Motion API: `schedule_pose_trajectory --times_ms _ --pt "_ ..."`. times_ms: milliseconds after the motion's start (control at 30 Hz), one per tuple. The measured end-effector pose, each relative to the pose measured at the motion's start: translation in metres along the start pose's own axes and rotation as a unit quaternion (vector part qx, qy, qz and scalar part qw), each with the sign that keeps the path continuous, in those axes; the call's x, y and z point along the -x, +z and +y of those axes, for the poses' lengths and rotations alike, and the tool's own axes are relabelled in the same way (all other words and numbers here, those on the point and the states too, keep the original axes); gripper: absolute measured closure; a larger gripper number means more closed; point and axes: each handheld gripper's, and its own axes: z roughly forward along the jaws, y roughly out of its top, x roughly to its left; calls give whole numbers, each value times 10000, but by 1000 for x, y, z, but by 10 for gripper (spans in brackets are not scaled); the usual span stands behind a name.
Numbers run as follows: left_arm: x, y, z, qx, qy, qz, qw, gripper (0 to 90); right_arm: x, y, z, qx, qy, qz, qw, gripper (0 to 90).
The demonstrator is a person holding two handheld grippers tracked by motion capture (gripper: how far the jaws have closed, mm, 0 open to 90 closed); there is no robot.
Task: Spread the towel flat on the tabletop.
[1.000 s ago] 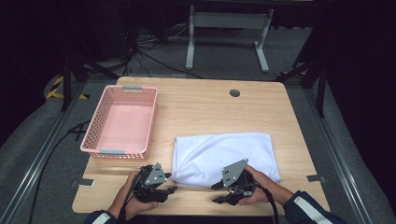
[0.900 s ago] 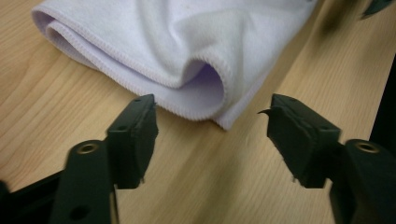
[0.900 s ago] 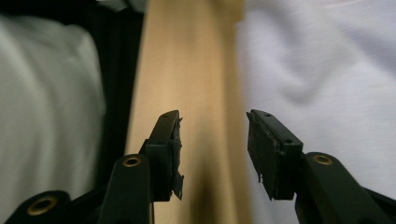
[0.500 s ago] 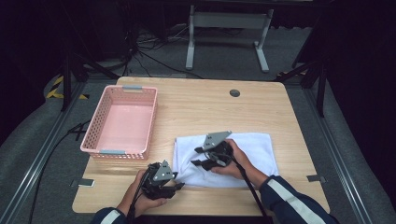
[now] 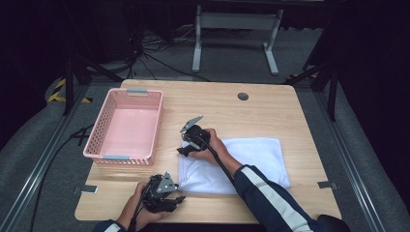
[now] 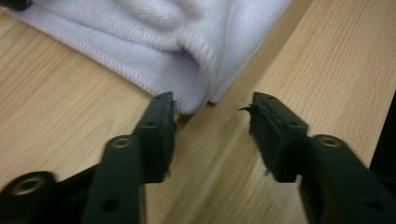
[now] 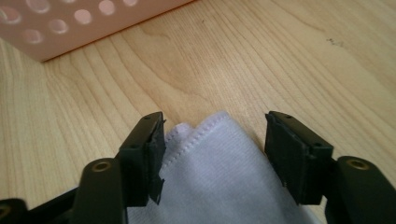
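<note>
A folded white towel (image 5: 251,162) lies on the right half of the wooden table (image 5: 270,111). My right gripper (image 5: 183,149) is at the towel's far left corner. In the right gripper view its jaws (image 7: 215,135) stand open. They have just been opening, with the towel's stitched corner (image 7: 219,186) lying between them, and the pads are off it. My left gripper (image 5: 177,192) sits at the near left corner. In the left gripper view its jaws (image 6: 212,116) have also just been opening. The towel's folded corner (image 6: 187,70) lies at their mouth beside the left-hand jaw, ungripped.
A pink perforated basket (image 5: 99,130) stands on the left side of the table, and its wall (image 7: 70,23) appears just beyond the right gripper. A round cable hole (image 5: 243,96) sits near the far edge. The table's near edge runs just behind the left hand.
My right gripper has travelled from the near edge forward and left across the towel to its far left corner. The left hand has stayed near the towel's near left corner.
</note>
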Motion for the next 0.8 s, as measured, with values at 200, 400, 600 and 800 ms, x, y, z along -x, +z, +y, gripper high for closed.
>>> schedule_pose_trajectory --times_ms 200,400,600,800 --pt "-4 2 4 199 -477 194 9985 241 6 1 0 -8 24 205 9998 492" --pt "4 22 15 131 -345 217 9991 176 6 -1 0 -21 21 390 9992 711" --pt "6 28 25 112 -232 367 9990 316 6 0 4 -122 -105 521 9985 795" --pt "-1 26 26 186 -214 398 9988 544 6 -1 7 -168 -216 482 9985 804"
